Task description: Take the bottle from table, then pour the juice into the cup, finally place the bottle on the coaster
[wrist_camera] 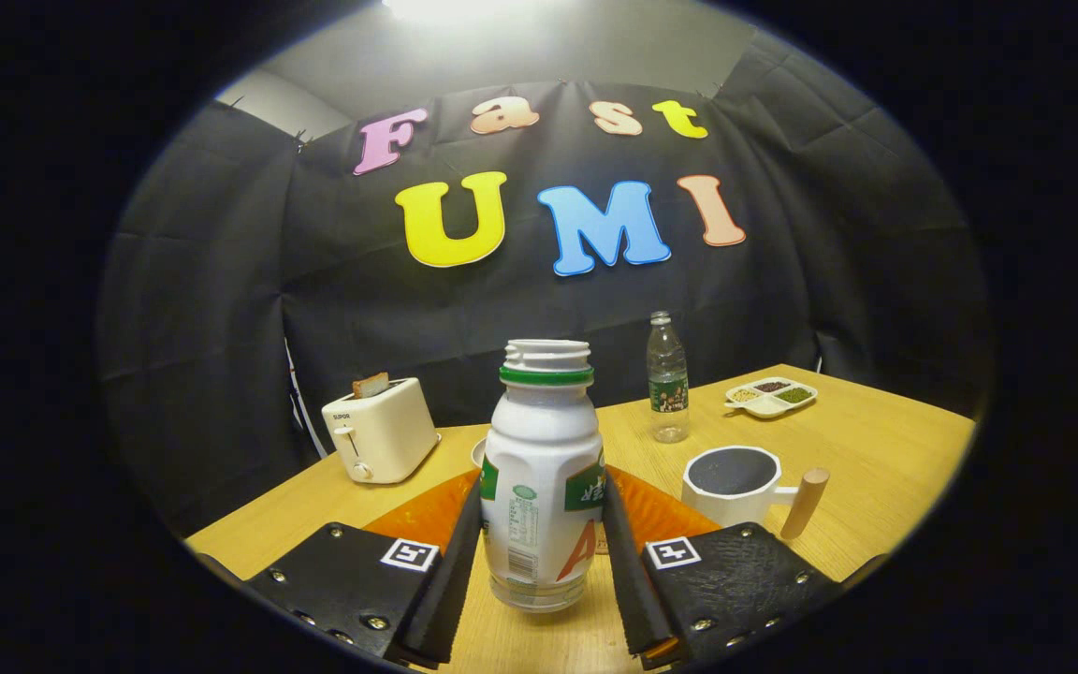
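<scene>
A white juice bottle with a green neck ring and no cap stands upright between my fingers. My gripper is shut on it, one finger pressing each side of its lower body. Whether its base rests on the wooden table or hangs just above it, I cannot tell. Right behind the bottle lies an orange coaster, showing on both sides of it. A white cup with a dark inside and a wooden handle stands beyond my right finger, next to the coaster.
A cream toaster with a slice of bread stands at the table's far left. A clear water bottle and a divided dish of grains sit at the back. A small white rim peeks out behind the juice bottle.
</scene>
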`<state>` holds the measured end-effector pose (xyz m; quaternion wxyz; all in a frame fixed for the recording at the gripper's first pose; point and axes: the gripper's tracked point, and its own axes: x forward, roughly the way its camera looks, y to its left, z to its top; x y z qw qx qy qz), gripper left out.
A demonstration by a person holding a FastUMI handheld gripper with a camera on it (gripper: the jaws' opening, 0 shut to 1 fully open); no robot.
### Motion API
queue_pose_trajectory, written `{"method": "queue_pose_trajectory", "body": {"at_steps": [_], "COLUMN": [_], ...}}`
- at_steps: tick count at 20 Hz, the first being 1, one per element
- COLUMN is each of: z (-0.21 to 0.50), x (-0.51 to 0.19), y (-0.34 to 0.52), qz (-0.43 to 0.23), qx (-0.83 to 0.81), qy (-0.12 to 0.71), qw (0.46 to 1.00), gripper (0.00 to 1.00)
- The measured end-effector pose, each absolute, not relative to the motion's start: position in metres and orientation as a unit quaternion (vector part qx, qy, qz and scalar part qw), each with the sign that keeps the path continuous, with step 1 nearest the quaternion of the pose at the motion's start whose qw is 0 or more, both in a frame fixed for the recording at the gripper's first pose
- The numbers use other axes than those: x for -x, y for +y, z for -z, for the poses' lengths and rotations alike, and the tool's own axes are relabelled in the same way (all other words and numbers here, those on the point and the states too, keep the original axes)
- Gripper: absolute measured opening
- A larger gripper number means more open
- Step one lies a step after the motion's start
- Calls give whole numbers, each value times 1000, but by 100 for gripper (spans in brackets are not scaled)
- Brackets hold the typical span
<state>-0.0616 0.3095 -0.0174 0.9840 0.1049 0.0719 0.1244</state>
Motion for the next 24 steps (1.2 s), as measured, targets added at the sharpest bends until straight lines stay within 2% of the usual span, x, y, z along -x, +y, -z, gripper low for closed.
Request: {"method": "queue_pose_trajectory", "body": {"at_steps": [9,24], "z": [24,35], "x": [48,26], "y": [316,313], "qz": [-153,-160], "qx": [-224,-400], "qy": [94,119], "qw": [958,895], "gripper": [66,66]}}
